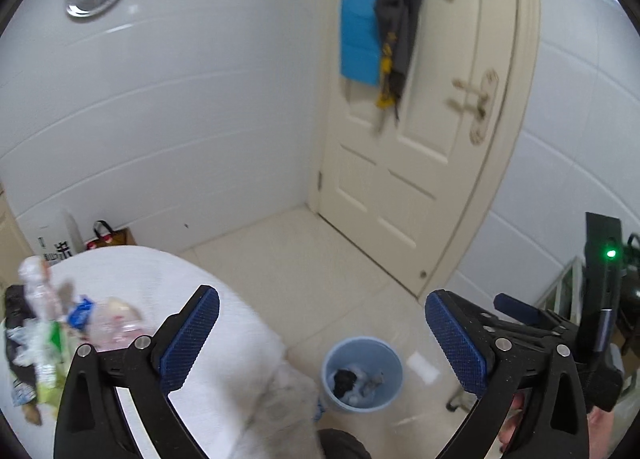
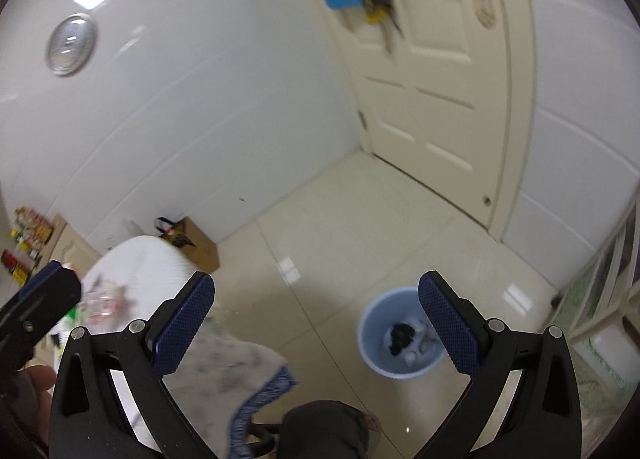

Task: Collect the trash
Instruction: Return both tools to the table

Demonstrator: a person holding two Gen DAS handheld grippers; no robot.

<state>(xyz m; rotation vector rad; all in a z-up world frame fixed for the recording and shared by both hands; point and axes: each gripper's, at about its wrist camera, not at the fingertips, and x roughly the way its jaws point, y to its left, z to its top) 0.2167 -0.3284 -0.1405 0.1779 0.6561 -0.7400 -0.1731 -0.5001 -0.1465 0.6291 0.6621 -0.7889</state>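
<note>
A light blue bin (image 1: 362, 373) stands on the tiled floor with dark and pale scraps of trash (image 1: 356, 383) inside; in the right wrist view the same bin (image 2: 376, 355) sits low right, partly behind a finger. A heap of trash (image 1: 44, 343), with clear bottles, bags and wrappers, lies on the white-clothed table (image 1: 160, 291) at the left. My left gripper (image 1: 322, 339) hangs open and empty high above the table edge and the bin. My right gripper (image 2: 316, 325) is also open and empty, above the floor beside the bin. The other gripper (image 2: 44, 299) shows at the left edge.
A cream door (image 1: 424, 147) with hanging clothes (image 1: 384, 19) is shut at the back. White tiled walls meet in the corner. A brown paper bag (image 2: 192, 243) stands behind the table. A person's dark trouser leg (image 2: 324, 431) and foot show at the bottom.
</note>
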